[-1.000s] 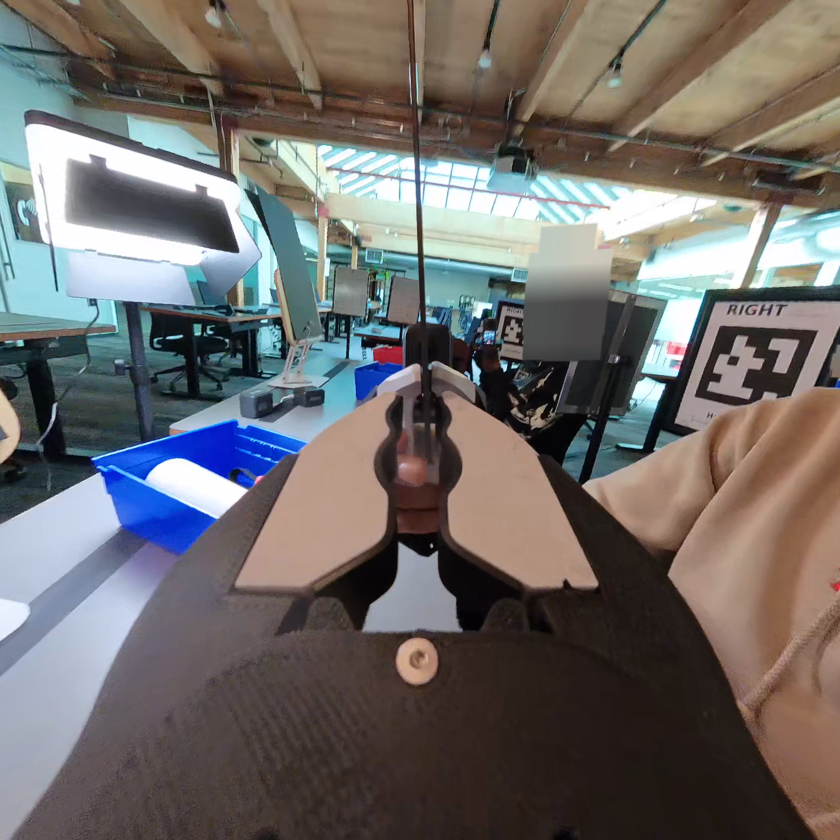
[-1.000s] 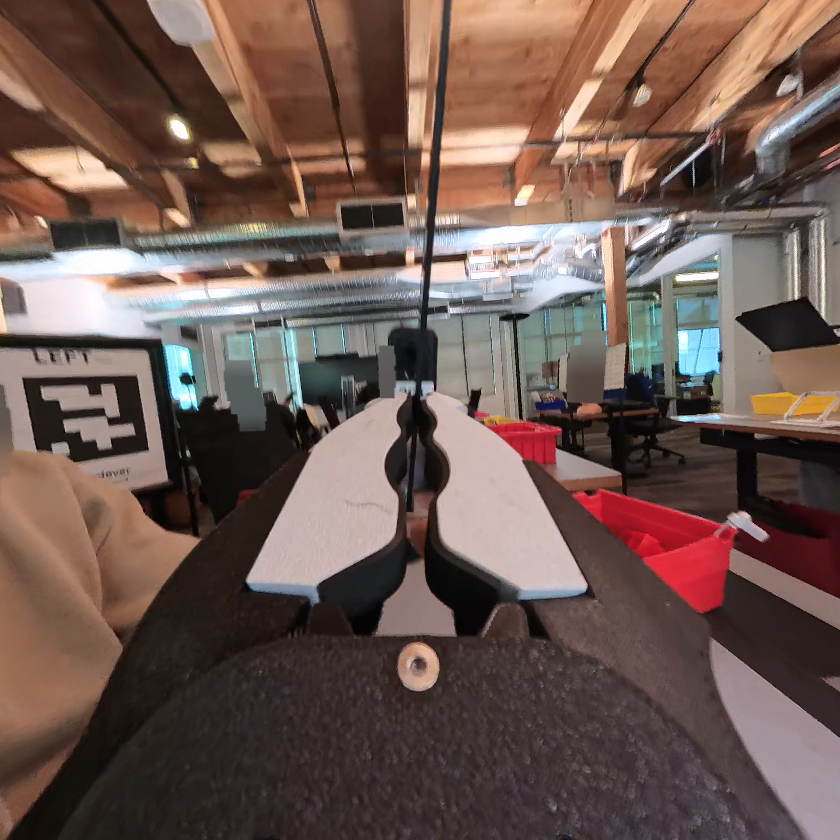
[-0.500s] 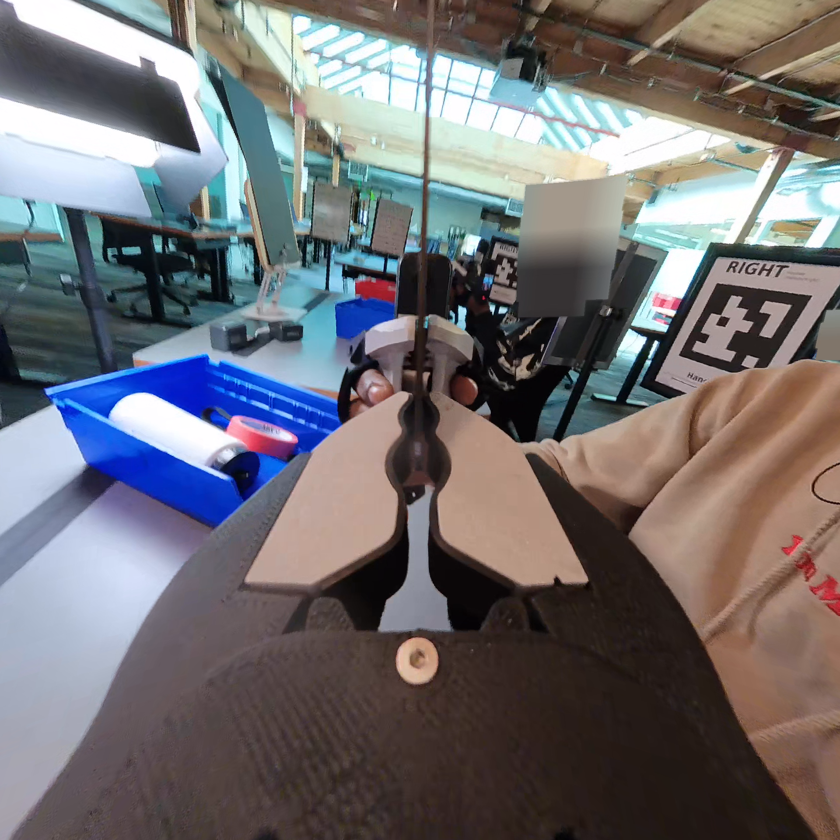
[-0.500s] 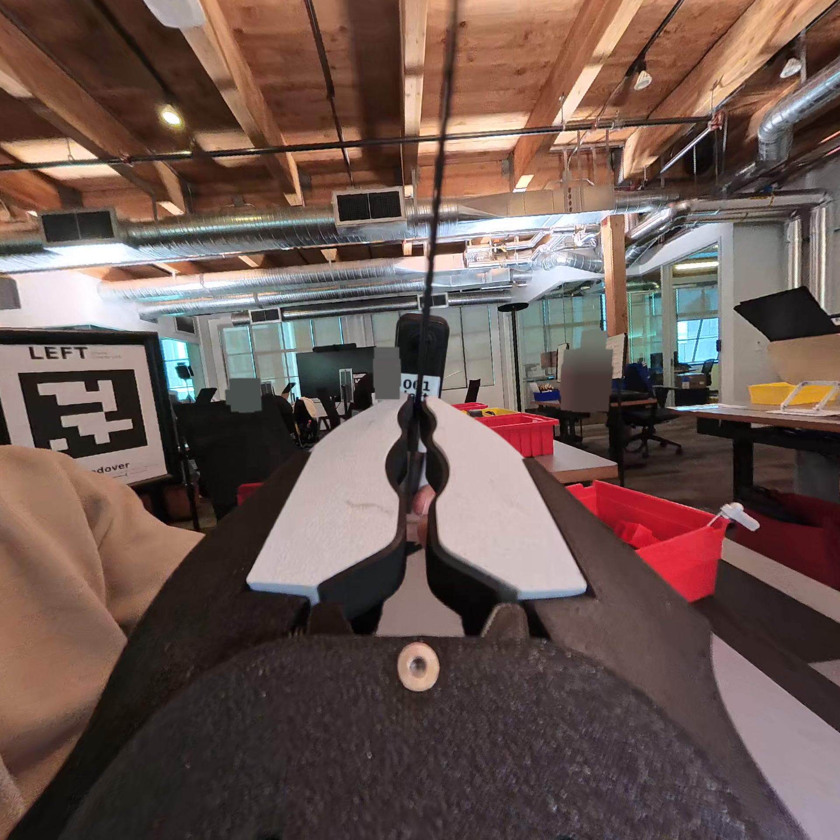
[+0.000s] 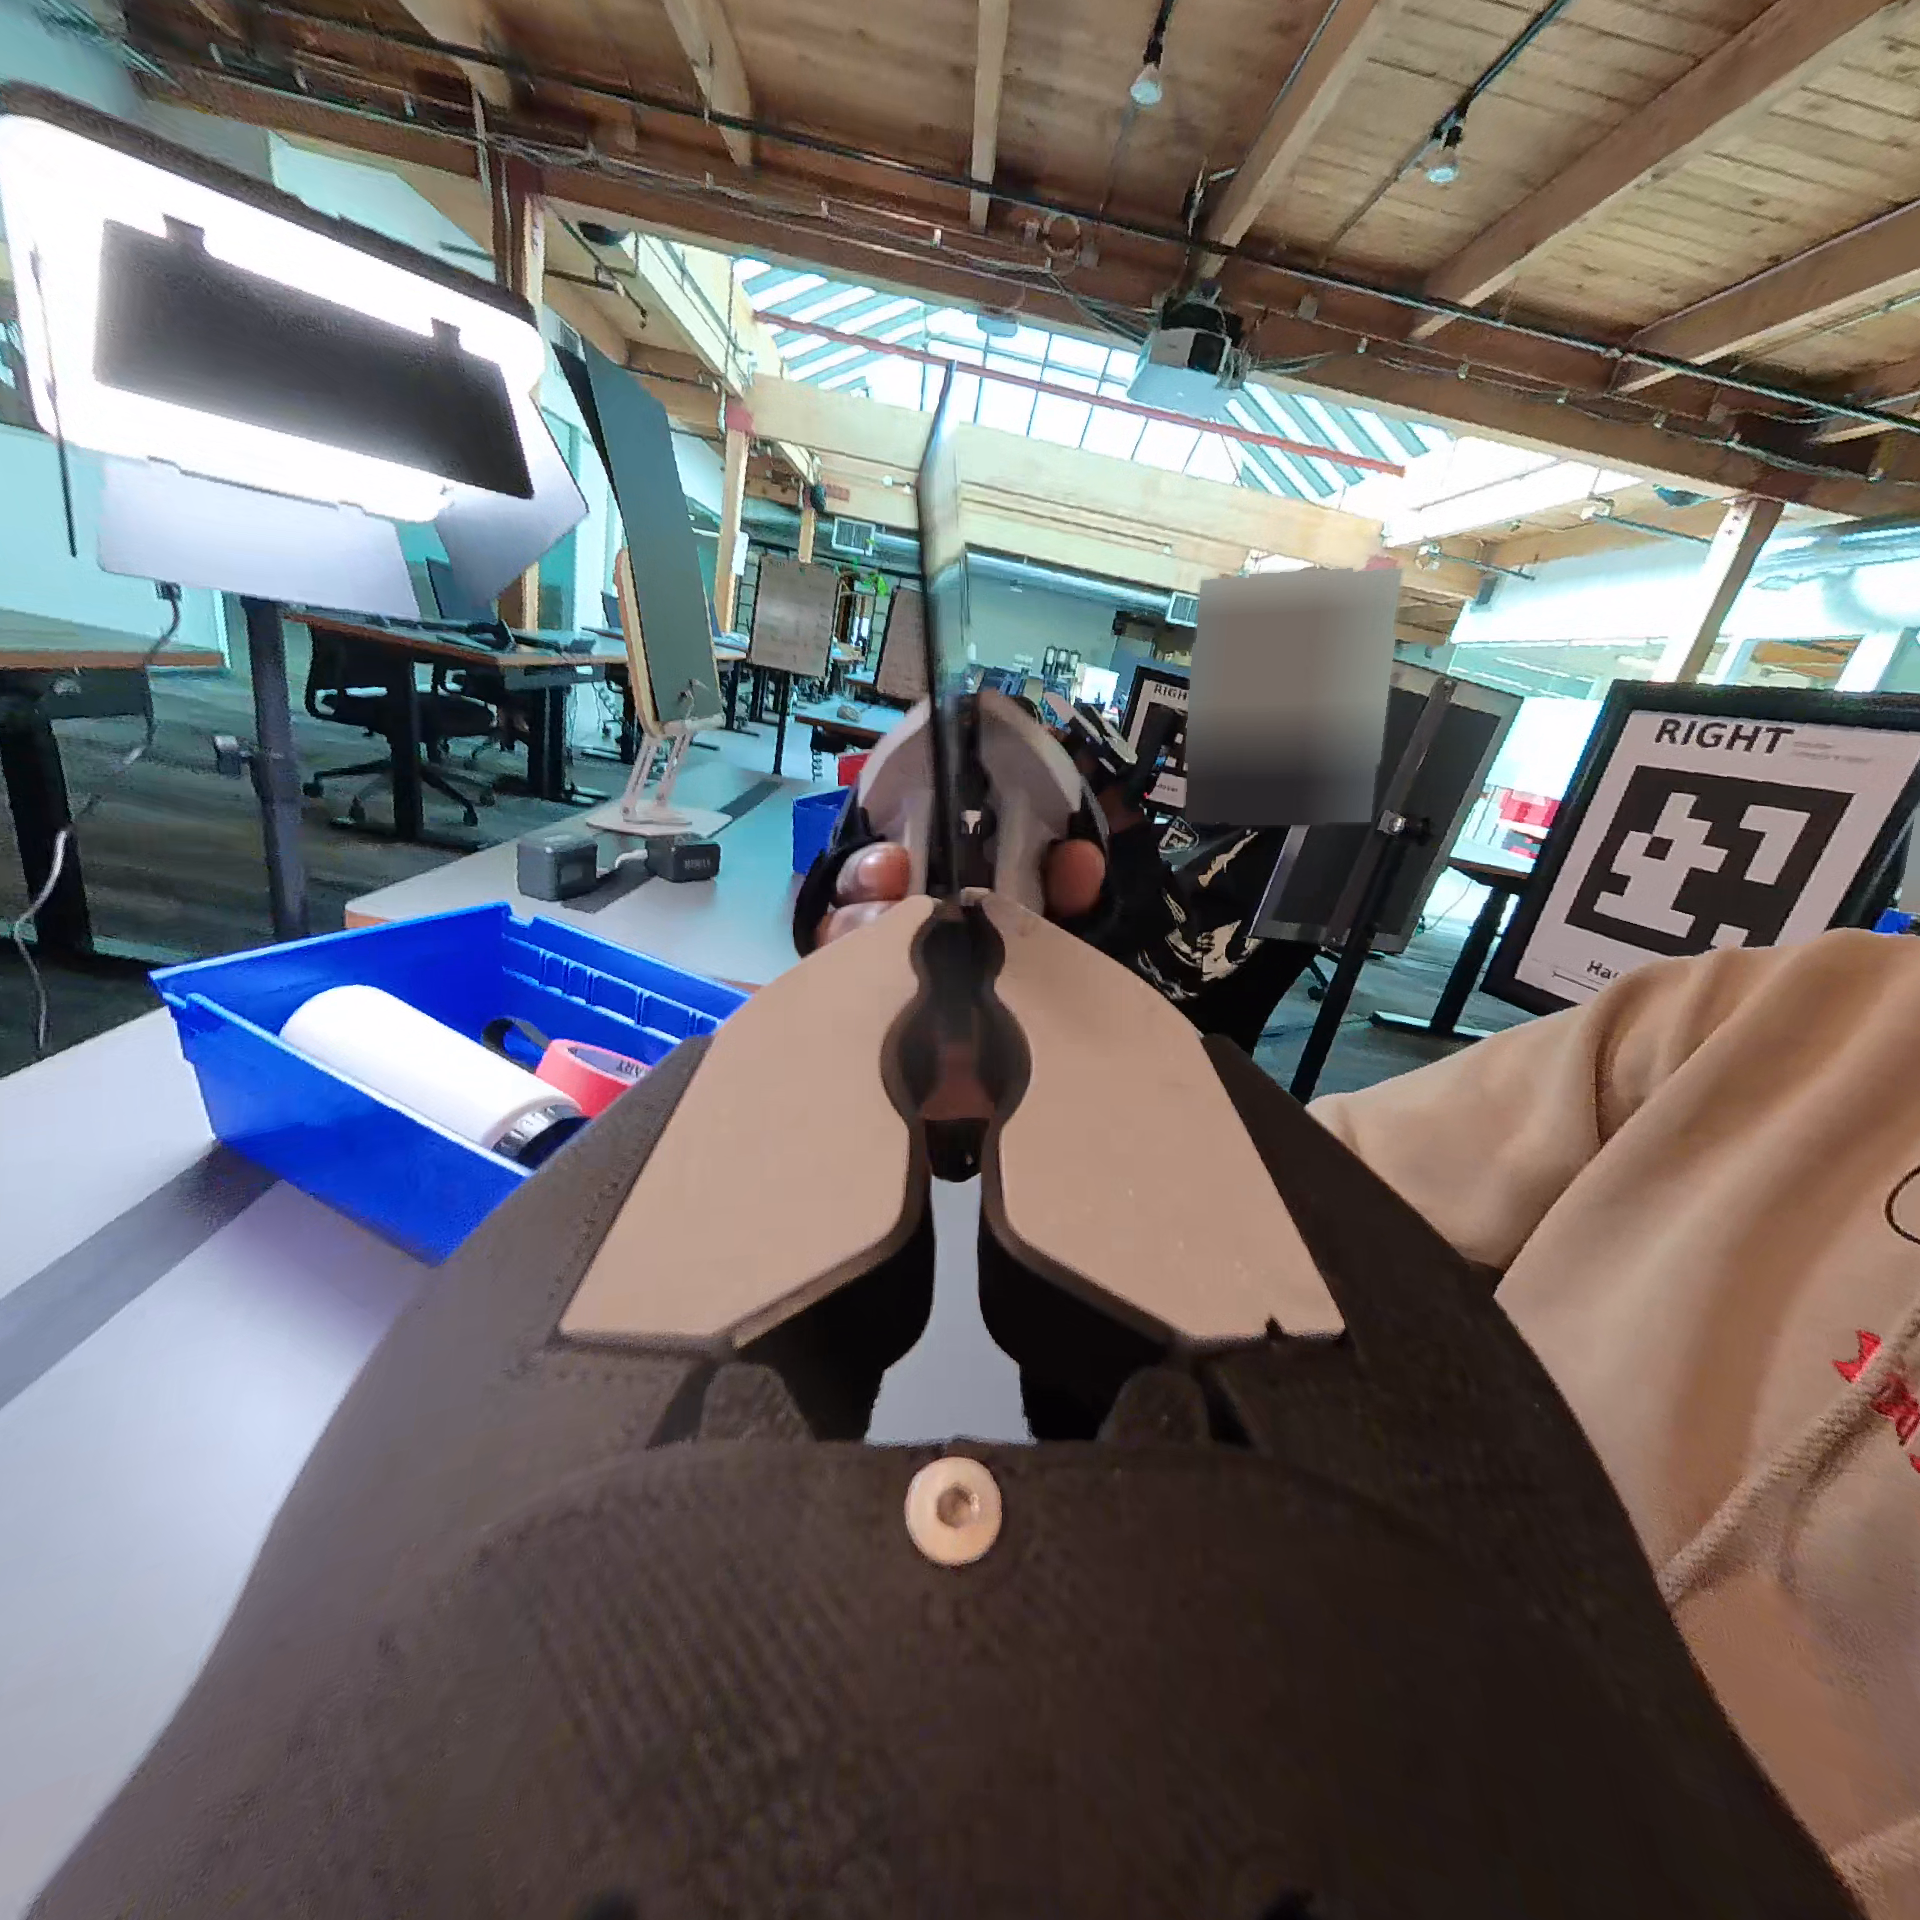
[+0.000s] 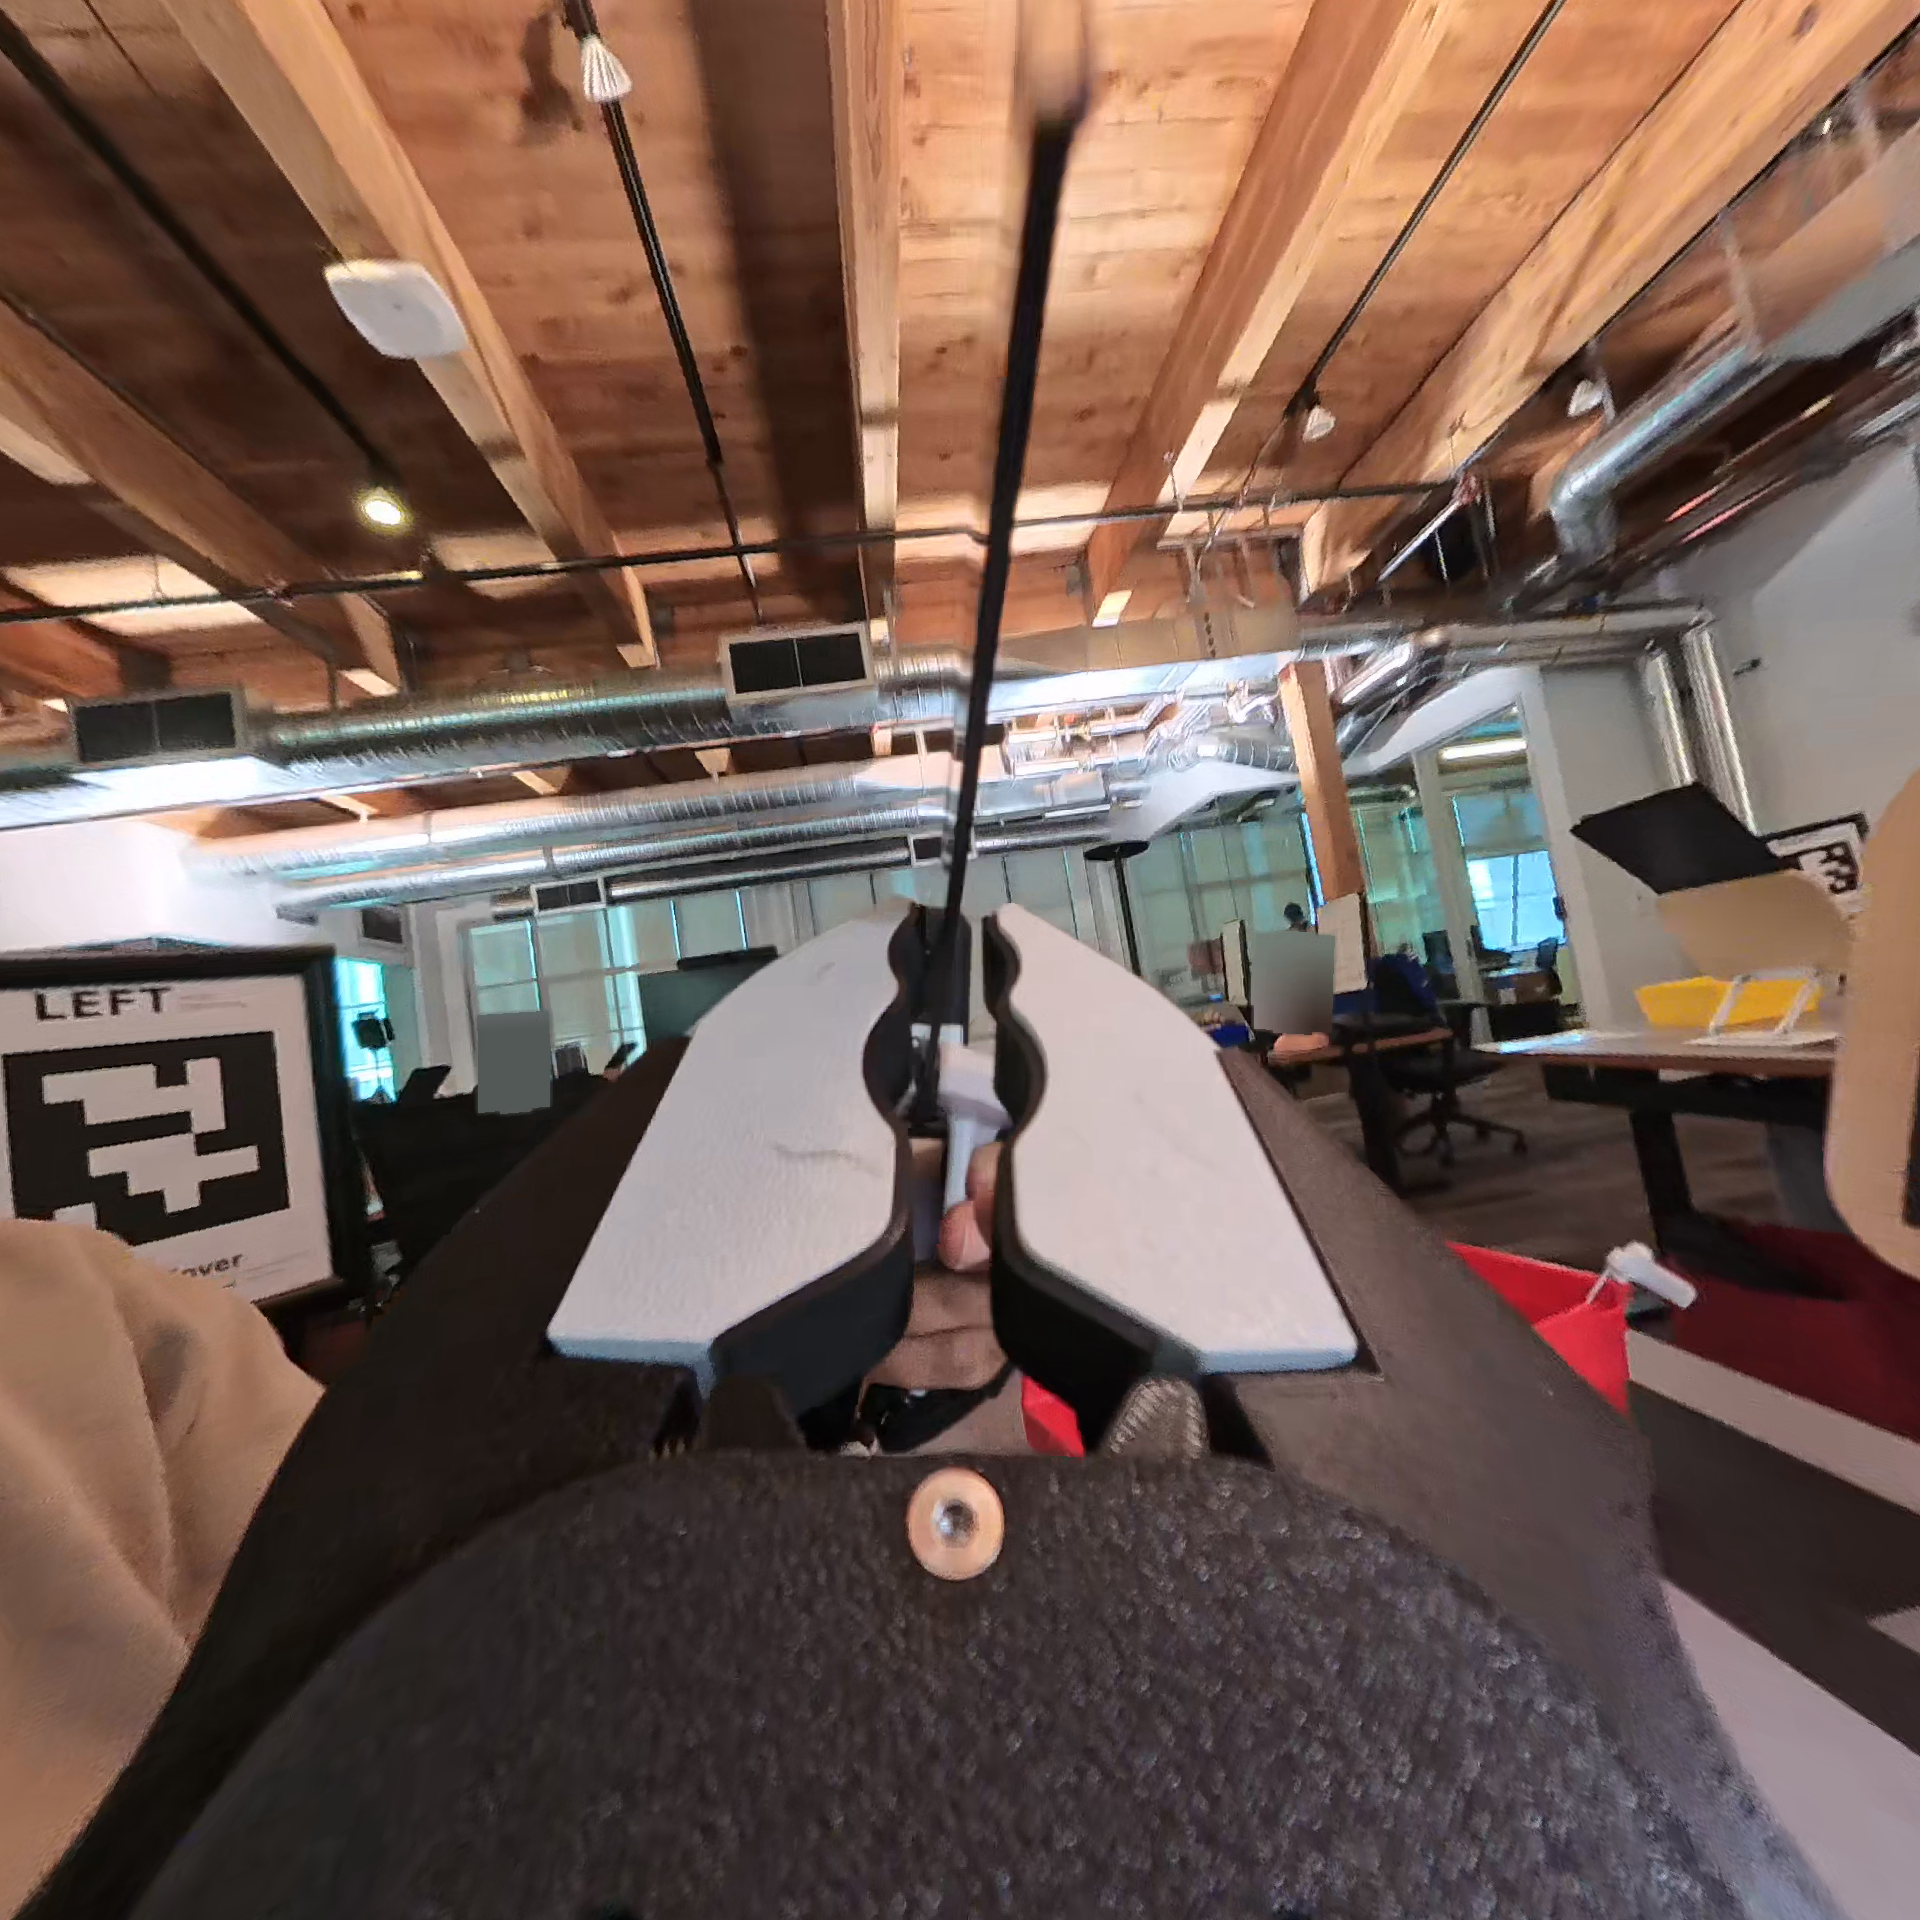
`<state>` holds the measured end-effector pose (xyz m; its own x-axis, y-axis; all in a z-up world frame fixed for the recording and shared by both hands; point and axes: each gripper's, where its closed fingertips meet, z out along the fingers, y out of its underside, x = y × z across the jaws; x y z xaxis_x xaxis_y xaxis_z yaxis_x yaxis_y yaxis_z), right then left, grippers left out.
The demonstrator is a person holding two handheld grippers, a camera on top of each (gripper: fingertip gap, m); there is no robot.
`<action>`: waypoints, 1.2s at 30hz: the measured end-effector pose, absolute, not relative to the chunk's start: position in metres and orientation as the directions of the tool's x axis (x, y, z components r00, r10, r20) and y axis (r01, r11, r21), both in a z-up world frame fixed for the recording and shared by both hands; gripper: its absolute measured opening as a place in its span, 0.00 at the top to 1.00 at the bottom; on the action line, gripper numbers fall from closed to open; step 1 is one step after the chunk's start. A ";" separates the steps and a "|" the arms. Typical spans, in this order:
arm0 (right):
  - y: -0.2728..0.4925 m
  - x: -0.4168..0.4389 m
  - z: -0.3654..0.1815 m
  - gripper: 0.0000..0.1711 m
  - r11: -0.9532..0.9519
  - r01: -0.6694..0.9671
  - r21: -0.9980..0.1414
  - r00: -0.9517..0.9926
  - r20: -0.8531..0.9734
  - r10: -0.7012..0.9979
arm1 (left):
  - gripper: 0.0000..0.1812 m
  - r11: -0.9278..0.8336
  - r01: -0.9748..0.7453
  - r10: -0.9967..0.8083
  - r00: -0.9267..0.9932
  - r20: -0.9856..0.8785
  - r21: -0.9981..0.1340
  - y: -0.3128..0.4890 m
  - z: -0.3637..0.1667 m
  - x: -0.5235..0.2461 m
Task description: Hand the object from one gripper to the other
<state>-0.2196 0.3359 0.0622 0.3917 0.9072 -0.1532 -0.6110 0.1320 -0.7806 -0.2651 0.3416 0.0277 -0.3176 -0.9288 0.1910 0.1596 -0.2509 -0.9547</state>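
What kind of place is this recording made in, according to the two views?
Most likely an open-plan workshop or lab office in a converted industrial loft. Exposed wooden ceiling beams and metal ducts run overhead; desks with office chairs fill the floor; a blue parts bin sits on the near table.

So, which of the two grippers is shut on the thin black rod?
The left gripper: its fingers are closed on the rod, while the right gripper shows a gap between its fingers.
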 end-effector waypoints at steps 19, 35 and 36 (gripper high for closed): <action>0.342 -0.222 0.058 0.99 0.094 -0.652 -0.752 0.388 -0.224 0.894 | 0.98 -0.320 0.417 -0.940 -0.252 0.229 -0.851 0.355 0.049 -0.272; 0.353 -0.220 0.049 0.94 0.084 -0.675 -0.733 0.398 -0.265 0.878 | 0.98 -0.323 0.344 -0.937 -0.246 0.247 -0.882 0.364 0.052 -0.284; 0.350 -0.219 0.051 0.97 0.088 -0.667 -0.740 0.391 -0.247 0.887 | 0.98 -0.322 0.320 -0.936 -0.248 0.250 -0.891 0.364 0.051 -0.284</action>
